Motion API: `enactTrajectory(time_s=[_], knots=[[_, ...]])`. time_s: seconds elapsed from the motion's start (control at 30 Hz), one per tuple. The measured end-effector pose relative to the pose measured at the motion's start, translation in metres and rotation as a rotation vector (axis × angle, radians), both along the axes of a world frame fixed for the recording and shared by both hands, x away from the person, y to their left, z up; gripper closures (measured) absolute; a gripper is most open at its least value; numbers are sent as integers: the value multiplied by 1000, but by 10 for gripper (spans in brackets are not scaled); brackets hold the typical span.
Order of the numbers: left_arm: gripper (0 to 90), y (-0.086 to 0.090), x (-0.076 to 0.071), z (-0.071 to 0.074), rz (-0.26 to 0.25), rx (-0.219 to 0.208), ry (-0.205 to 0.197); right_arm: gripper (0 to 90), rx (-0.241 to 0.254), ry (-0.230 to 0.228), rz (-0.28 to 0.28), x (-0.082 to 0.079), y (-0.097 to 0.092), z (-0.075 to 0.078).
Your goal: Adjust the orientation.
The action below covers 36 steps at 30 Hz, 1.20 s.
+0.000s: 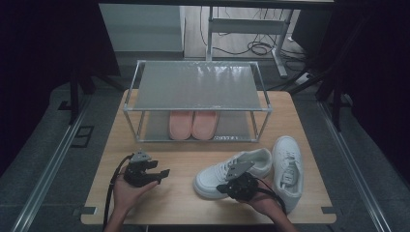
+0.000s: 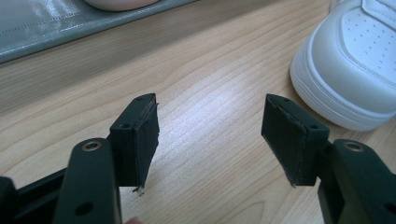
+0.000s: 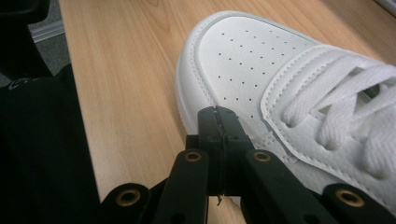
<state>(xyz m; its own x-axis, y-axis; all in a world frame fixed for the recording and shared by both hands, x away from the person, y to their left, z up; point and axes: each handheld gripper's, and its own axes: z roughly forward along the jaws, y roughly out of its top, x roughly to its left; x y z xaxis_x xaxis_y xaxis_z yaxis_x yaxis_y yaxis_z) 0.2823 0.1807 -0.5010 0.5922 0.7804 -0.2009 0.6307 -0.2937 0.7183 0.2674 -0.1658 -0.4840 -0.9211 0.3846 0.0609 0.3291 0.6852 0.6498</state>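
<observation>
Two white sneakers stand on the wooden table (image 1: 183, 203). One (image 1: 217, 175) lies with its toe to the left, the other (image 1: 287, 166) stands at the right. My right gripper (image 1: 221, 188) is shut with nothing between its jaws, right by the near side of the left sneaker. In the right gripper view the shut jaws (image 3: 218, 119) sit against that sneaker's (image 3: 261, 60) side near the perforated toe. My left gripper (image 1: 165, 173) points right and stands open and empty, a short way left of the sneaker's toe. The left gripper view has its open jaws (image 2: 210, 130) over bare wood, the toe (image 2: 350, 60) at right.
A metal two-shelf rack (image 1: 198, 87) stands at the back of the table, with a pair of pink slippers (image 1: 192, 124) on its lower shelf (image 2: 46, 28). The table's near edge lies close behind both hands. Cables and a desk frame lie on the floor beyond.
</observation>
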Motion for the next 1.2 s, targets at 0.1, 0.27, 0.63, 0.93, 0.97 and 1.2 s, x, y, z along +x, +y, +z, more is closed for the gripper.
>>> enactTrajectory(time_s=[0.1, 0.27, 0.63, 0.93, 0.97, 1.2], knots=[[368, 0, 0, -1, 2, -1, 4, 900, 0, -1, -8, 3, 4, 0], [369, 0, 0, -2, 3, 0, 8, 900, -11, -24, -26, -3, -2, 3], [370, -1, 0, -1, 4, -1, 6, 900, 77, -125, -272, 9, -102, 73], [370, 0, -1, -1, 8, 0, 7, 900, -49, -86, -425, 54, -136, 68], [370, 0, -1, -1, 8, 0, 7, 900, -49, -86, -425, 54, -136, 68], [370, 0, -1, 0, 6, -3, 6, 900, -86, -53, -461, 69, -141, 60]])
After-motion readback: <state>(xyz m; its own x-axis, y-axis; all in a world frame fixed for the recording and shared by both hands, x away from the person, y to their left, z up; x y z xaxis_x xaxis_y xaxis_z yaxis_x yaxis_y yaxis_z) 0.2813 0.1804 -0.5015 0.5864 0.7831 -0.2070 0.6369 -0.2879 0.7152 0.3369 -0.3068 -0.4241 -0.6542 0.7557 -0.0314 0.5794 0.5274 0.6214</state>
